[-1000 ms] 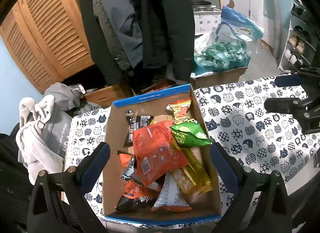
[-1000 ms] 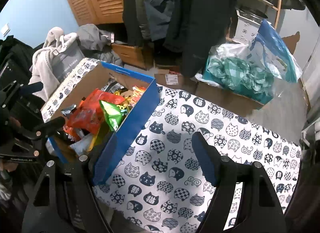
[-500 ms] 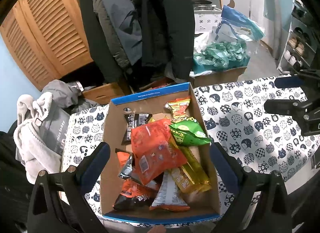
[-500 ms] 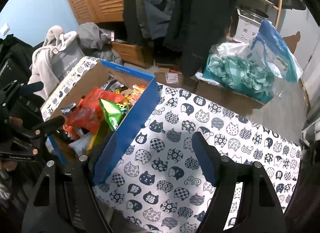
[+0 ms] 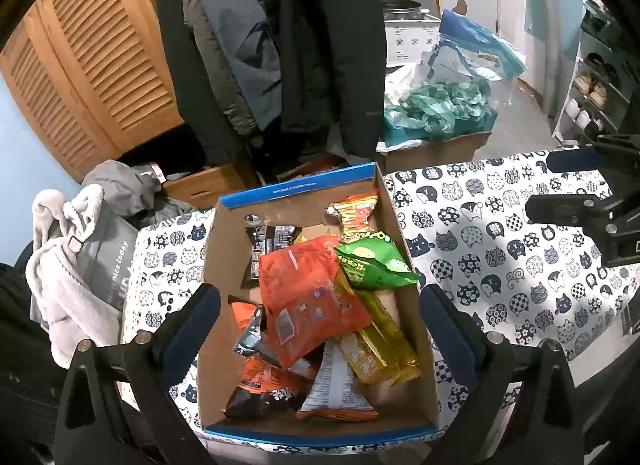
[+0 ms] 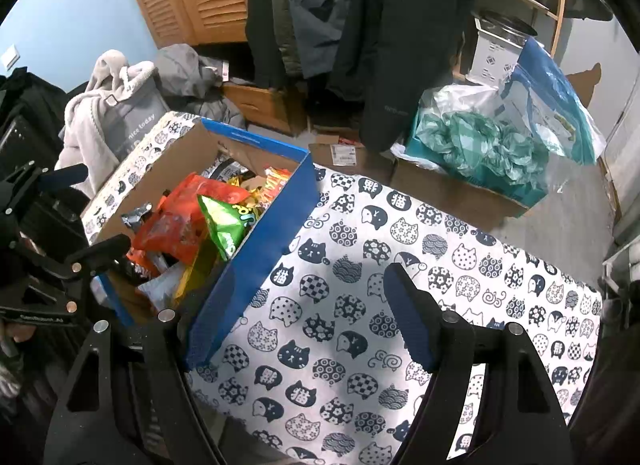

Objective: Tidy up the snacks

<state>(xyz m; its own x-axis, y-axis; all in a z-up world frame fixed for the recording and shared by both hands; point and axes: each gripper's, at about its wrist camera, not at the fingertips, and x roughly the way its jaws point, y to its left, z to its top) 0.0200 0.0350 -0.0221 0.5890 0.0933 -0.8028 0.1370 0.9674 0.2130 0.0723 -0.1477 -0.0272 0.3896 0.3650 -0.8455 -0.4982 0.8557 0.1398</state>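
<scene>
An open cardboard box with blue rims (image 5: 296, 187) (image 6: 256, 257) sits on a table with a cat-print cloth (image 5: 500, 265) (image 6: 360, 305). It holds several snack packets: a big orange bag (image 5: 308, 297) (image 6: 180, 221), a green bag (image 5: 372, 265) (image 6: 224, 221), yellow packs (image 5: 380, 337), a black pack (image 5: 272, 245). My left gripper (image 5: 320, 321) is open and empty, hovering above the box with a finger on each side. My right gripper (image 6: 296, 313) is open and empty above the cloth, right of the box; it also shows in the left wrist view (image 5: 580, 201).
Dark coats (image 5: 312, 45) hang behind the table. A wooden louvred door (image 5: 80, 65) stands at the back left. A grey bag with a fleece (image 5: 80, 257) lies left of the table. A carton of teal plastic bags (image 6: 476, 153) sits on the floor beyond.
The left gripper's view has shifted slightly, so the box sits a little lower and further right in frame. The right gripper has barely moved. Both stay open and empty.
</scene>
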